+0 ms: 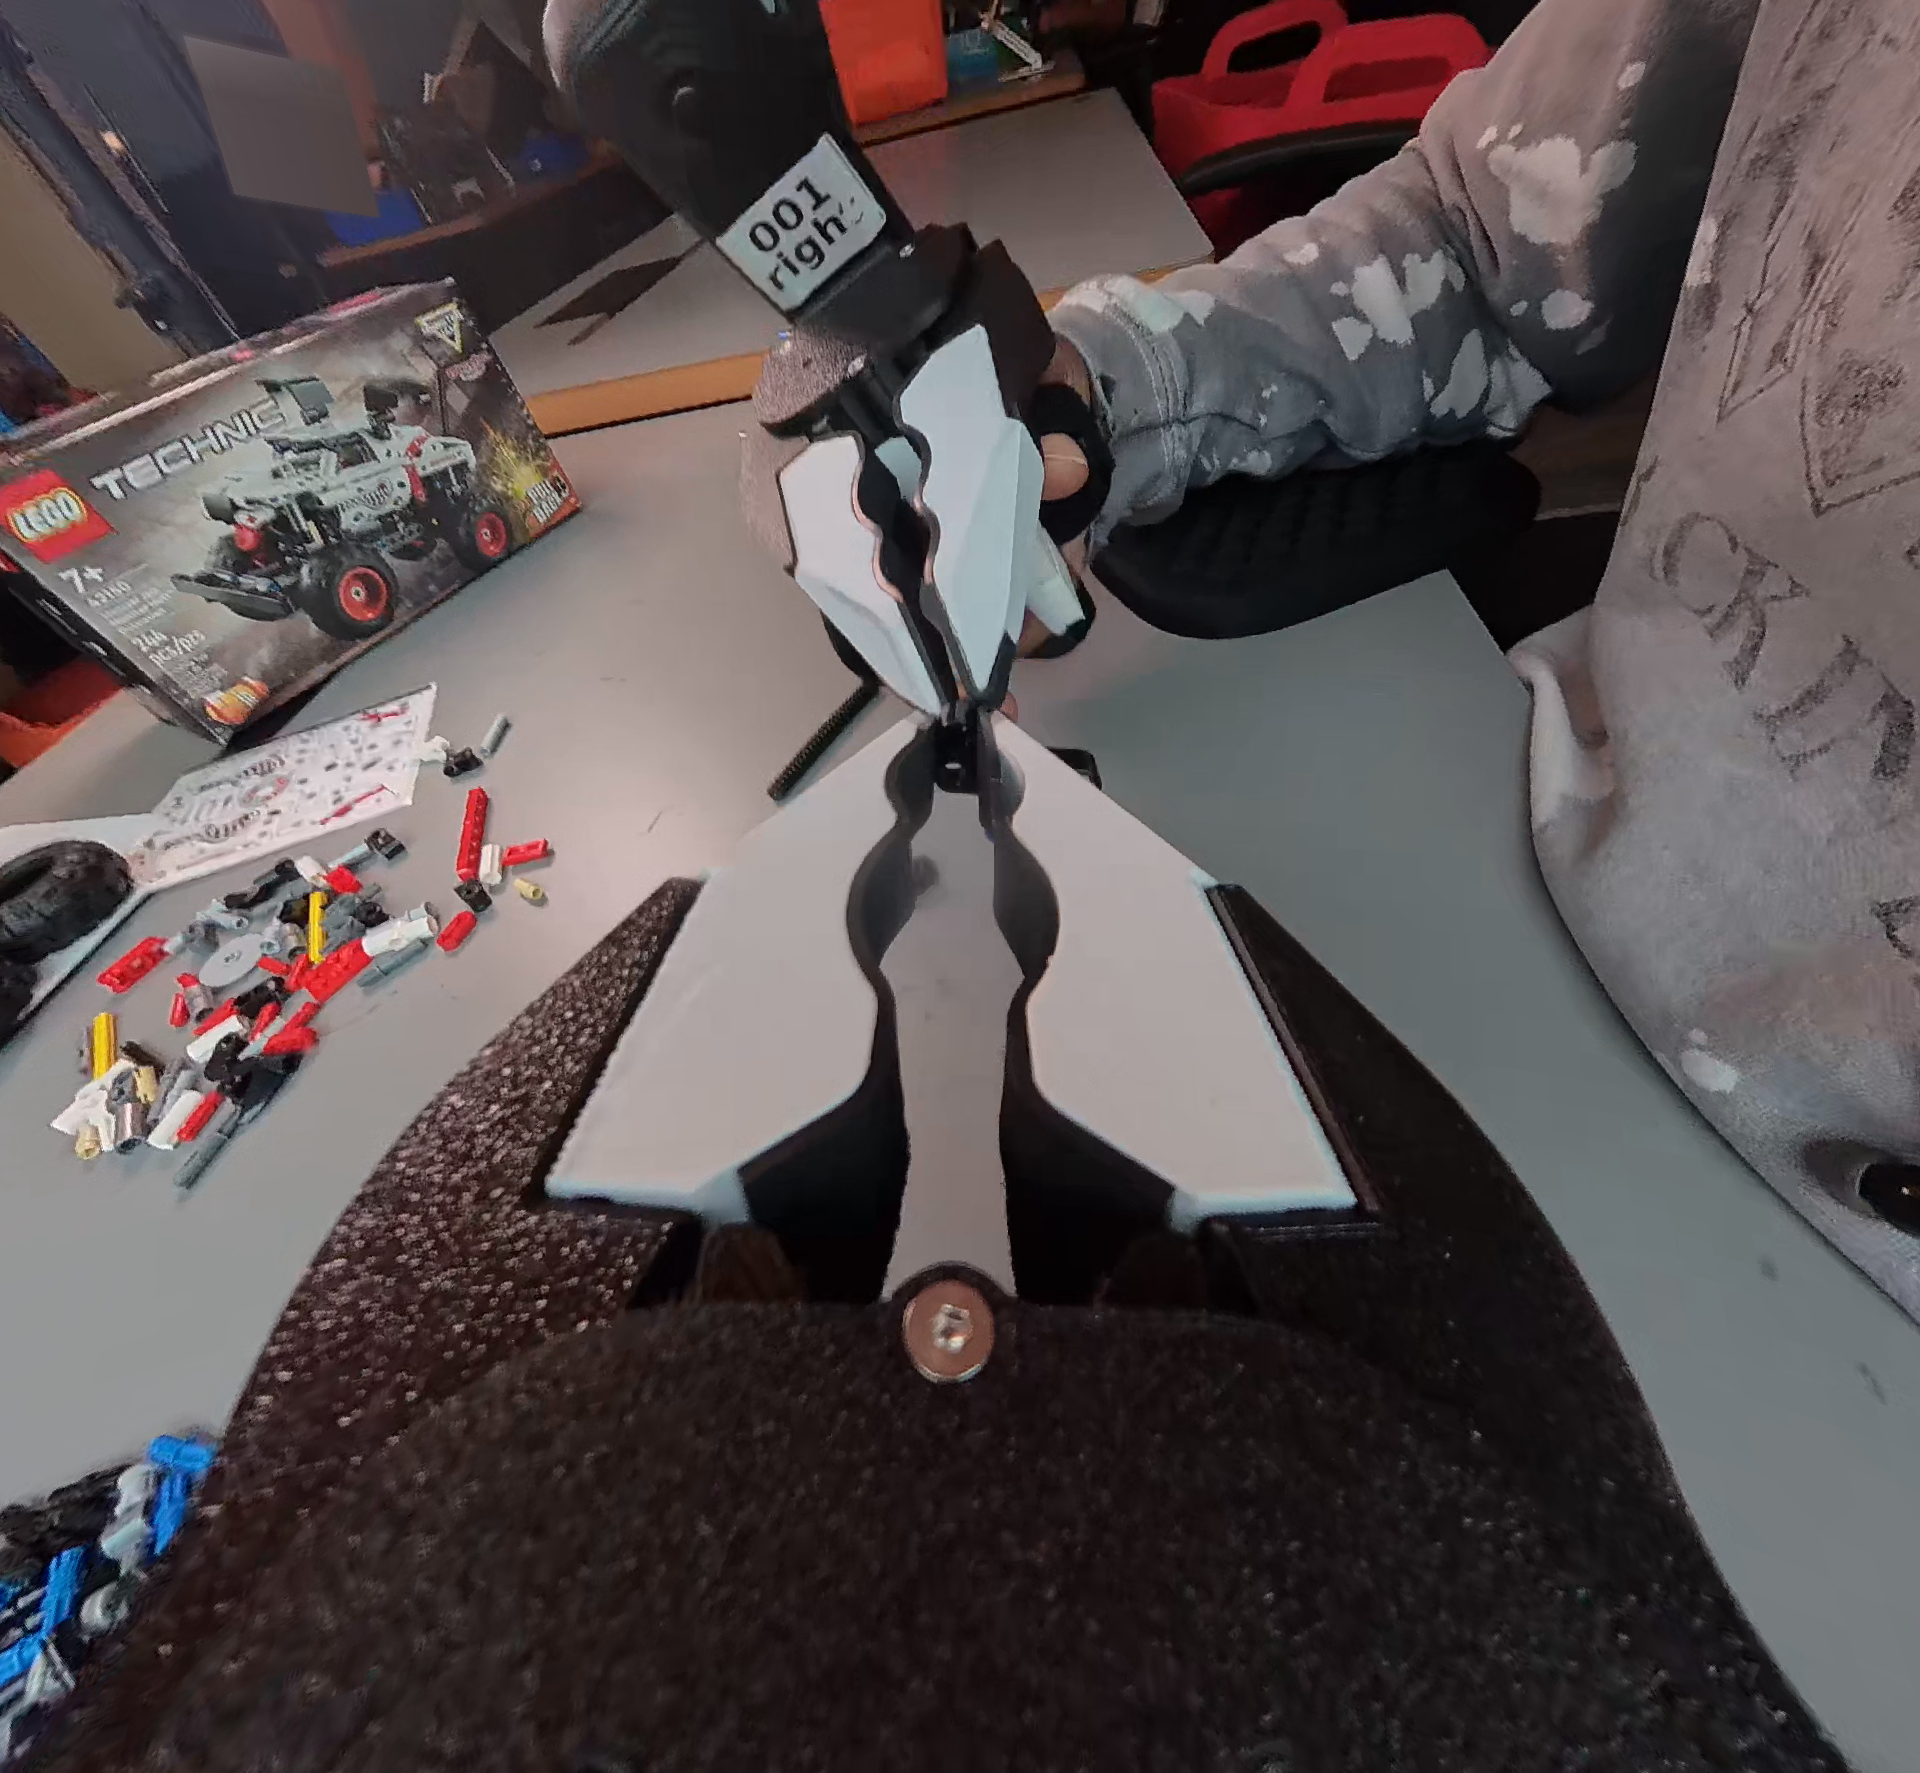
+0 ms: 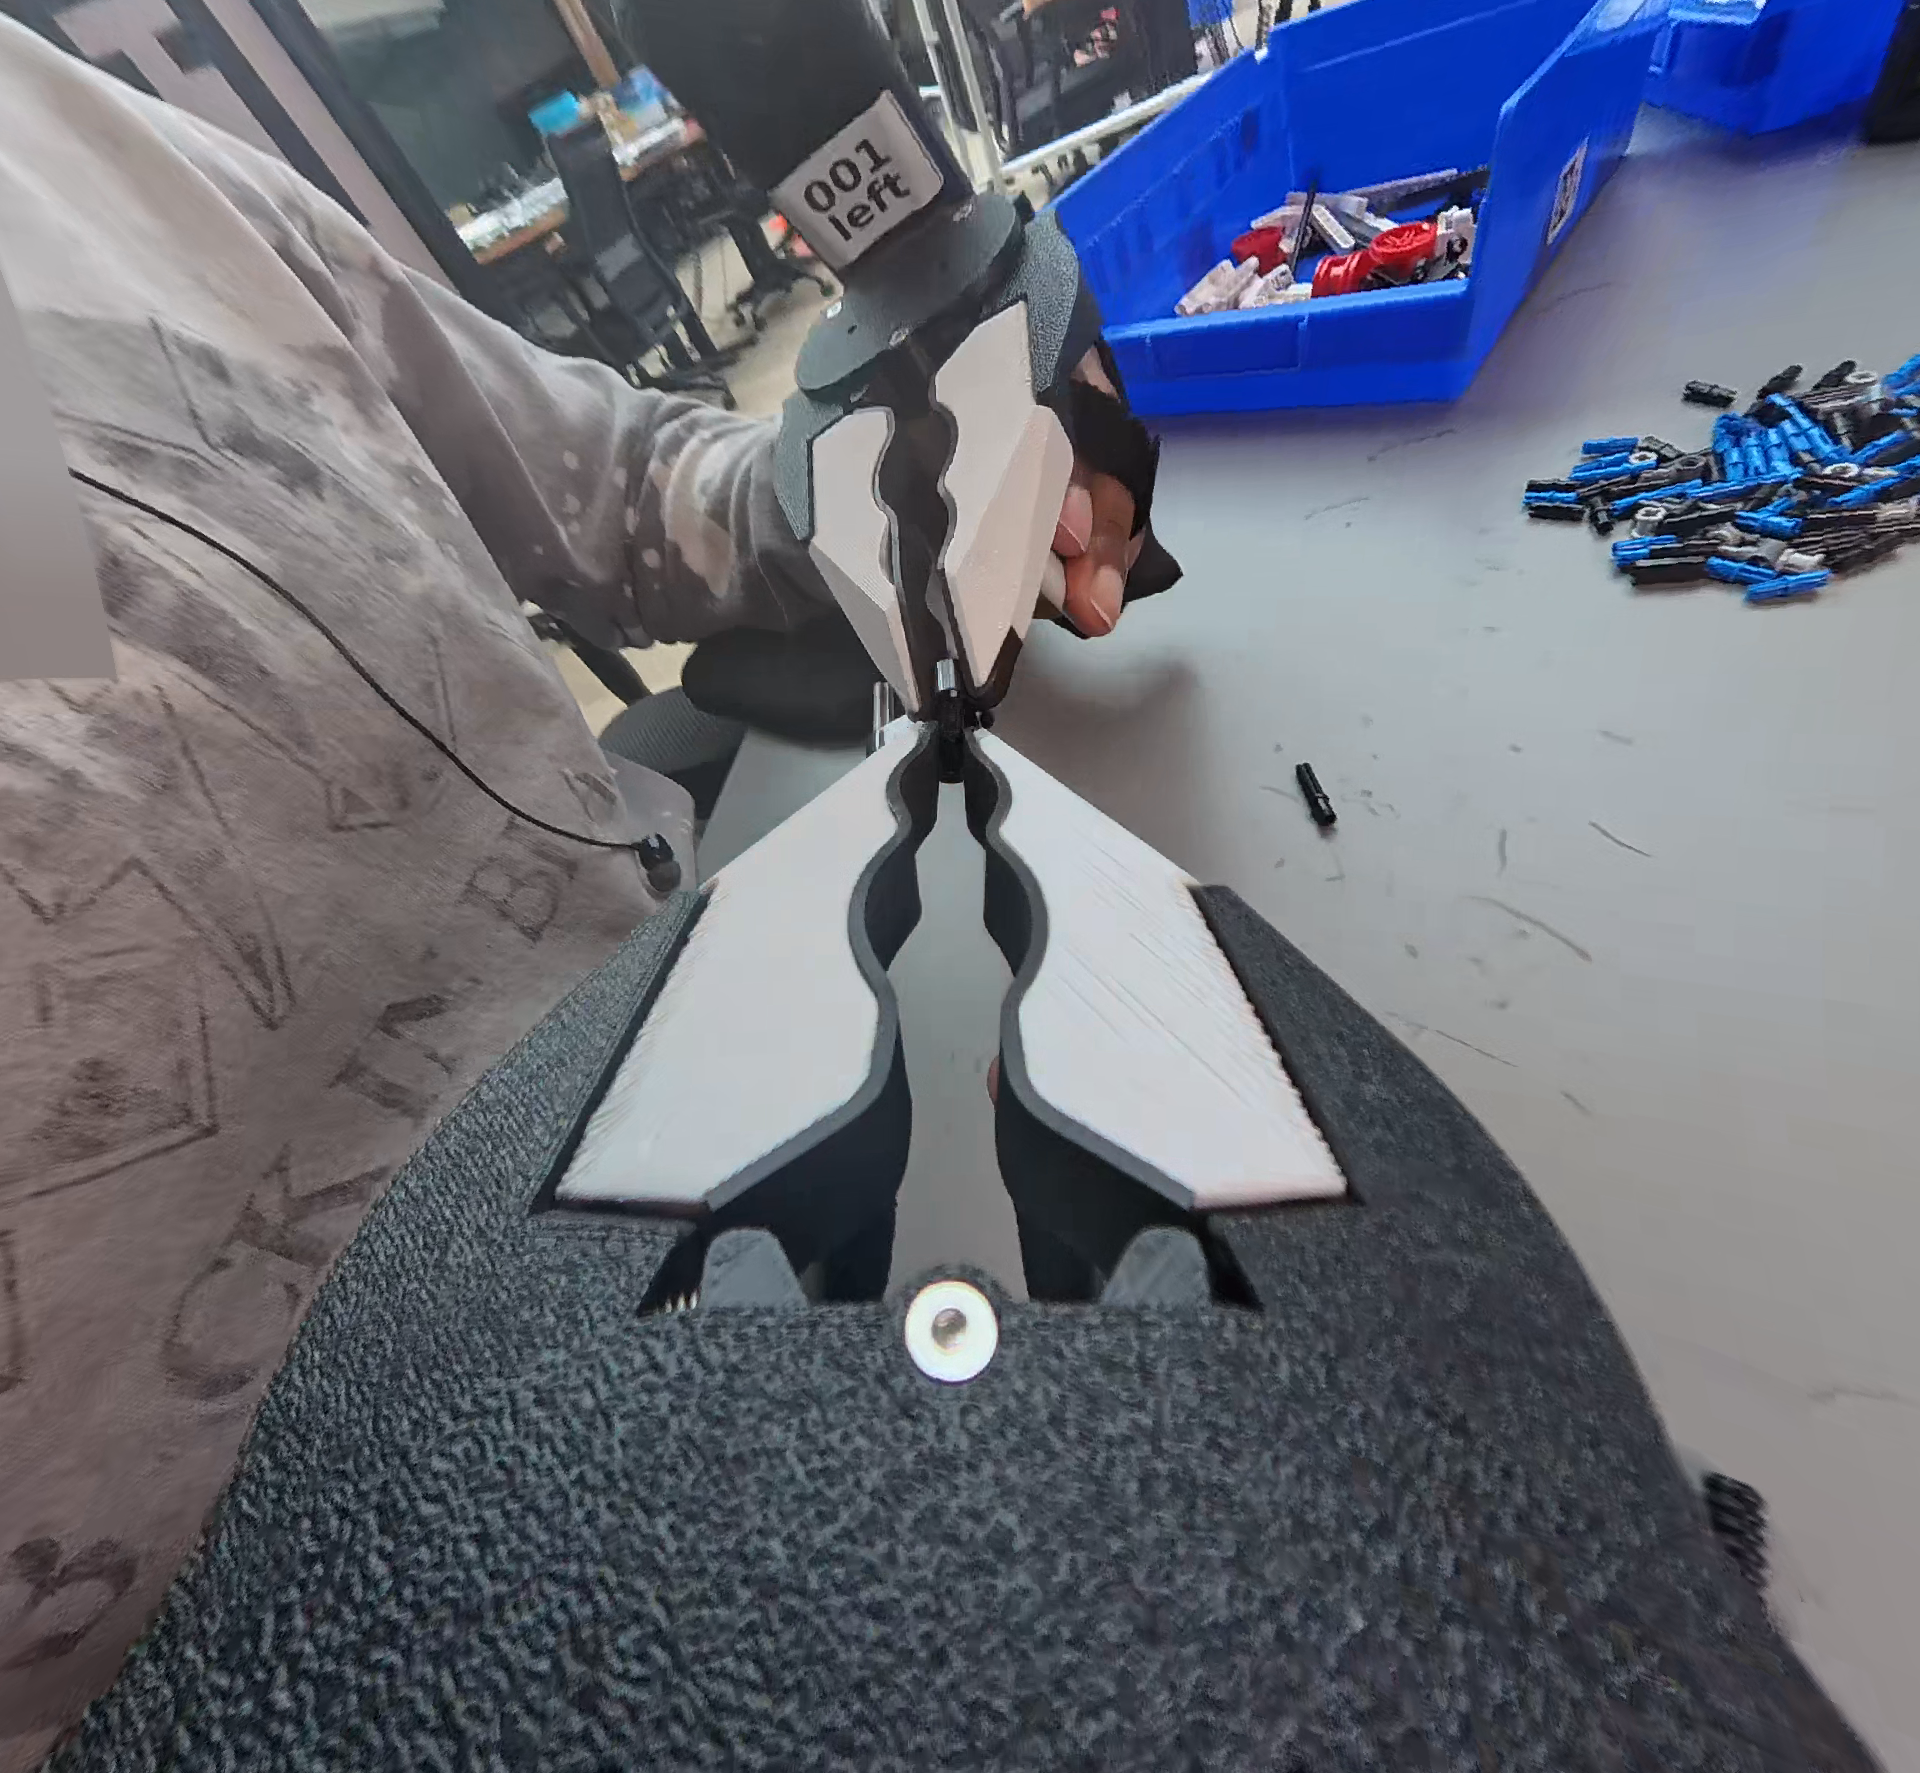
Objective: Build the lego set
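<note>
Left wrist view: left gripper (image 1: 961,762) and right gripper (image 1: 971,705) meet tip to tip, both clamped on small black piece (image 1: 951,755) above table (image 1: 644,601).

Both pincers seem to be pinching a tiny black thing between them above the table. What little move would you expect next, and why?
Probably a gentle push together. The left gripper and right gripper meet tip to tip above the grey table, each shut on a small black piece. The parts look touching, but whether they are fully seated is too small to tell.
</note>
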{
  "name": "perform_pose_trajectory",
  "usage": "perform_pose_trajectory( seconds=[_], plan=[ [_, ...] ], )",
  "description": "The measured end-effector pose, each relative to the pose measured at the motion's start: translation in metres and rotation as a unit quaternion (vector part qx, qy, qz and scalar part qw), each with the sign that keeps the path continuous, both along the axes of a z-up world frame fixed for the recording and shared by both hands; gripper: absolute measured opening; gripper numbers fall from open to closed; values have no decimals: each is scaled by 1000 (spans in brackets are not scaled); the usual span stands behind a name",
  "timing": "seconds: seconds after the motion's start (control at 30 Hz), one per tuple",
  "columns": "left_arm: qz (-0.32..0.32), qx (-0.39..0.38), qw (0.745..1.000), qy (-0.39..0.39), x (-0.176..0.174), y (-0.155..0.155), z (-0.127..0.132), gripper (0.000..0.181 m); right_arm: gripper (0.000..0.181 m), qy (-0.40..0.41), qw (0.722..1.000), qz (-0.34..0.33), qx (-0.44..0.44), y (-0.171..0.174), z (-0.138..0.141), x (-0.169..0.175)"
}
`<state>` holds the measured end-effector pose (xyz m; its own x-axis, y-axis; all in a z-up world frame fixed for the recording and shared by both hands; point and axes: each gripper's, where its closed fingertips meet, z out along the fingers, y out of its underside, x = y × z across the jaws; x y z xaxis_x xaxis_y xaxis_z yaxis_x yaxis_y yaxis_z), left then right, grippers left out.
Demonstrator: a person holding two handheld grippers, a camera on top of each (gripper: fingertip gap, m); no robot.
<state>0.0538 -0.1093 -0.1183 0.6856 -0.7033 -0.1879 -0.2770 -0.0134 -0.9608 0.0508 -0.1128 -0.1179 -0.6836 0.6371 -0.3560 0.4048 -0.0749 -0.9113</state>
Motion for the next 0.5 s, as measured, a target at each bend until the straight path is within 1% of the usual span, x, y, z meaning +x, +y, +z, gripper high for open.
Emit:
perform_pose_trajectory(
  seconds=[0.07,0.1,0.17,0.23,0.3,0.4,0.47,0.5],
  plan=[
    [-3,21,1000,15,4,-2,4,8,4,-6,999,14,-37,-5,4,2],
    [-3,25,999,29,5,-3,2,8,4,-7,999,17,-29,-5,2,3],
    [-11,34,998,47,9,-5,0,9,4,2,1000,23,18,-7,0,6],
    [-18,33,997,74,11,-6,-4,9,3,-2,999,30,44,-7,-2,9],
    [-32,28,991,124,18,-9,-16,9,4,-22,995,54,81,-9,-14,15],
    [-58,12,983,172,29,-15,-32,9,3,-43,985,93,138,-15,-31,27],
    [-73,-12,980,183,33,-18,-42,9,3,-52,975,112,186,-17,-42,32],
    [-78,-32,981,175,35,-19,-46,8,3,-53,969,118,210,-18,-47,34]
  ],
)
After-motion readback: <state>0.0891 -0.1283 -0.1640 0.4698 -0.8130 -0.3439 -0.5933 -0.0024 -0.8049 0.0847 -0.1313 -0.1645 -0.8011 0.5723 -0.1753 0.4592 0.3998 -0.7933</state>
